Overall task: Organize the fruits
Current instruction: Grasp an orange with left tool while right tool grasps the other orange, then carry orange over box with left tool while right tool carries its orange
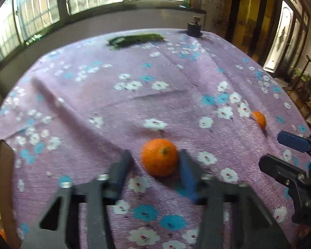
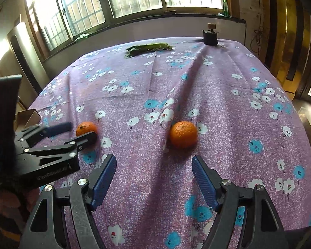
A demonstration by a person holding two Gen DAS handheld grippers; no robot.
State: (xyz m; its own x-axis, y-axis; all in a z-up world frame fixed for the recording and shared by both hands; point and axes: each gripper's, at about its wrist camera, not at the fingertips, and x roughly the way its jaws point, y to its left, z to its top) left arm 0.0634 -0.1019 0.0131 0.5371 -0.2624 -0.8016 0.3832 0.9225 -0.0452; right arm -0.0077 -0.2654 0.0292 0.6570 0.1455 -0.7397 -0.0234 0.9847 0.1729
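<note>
The left tool (image 1: 155,157) was spread around an orange (image 1: 159,157) at lower centre, its right finger touching. The right tool (image 2: 154,167) stood spread before another orange (image 2: 183,134) on the surface (image 2: 228,108). The fruit seemed light, round, likely to roll; grip its widest sides.

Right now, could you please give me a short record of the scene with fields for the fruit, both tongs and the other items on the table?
surface: table with purple floral tablecloth
left orange: on the cloth between the left tongs, its right side against one finger; grip not closed
right orange: on the cloth just ahead of the right tongs, untouched
left tongs: open
right tongs: open, empty
cardboard box: at the left table edge
leafy greens: far side
dark jar with cork: far right corner
</note>
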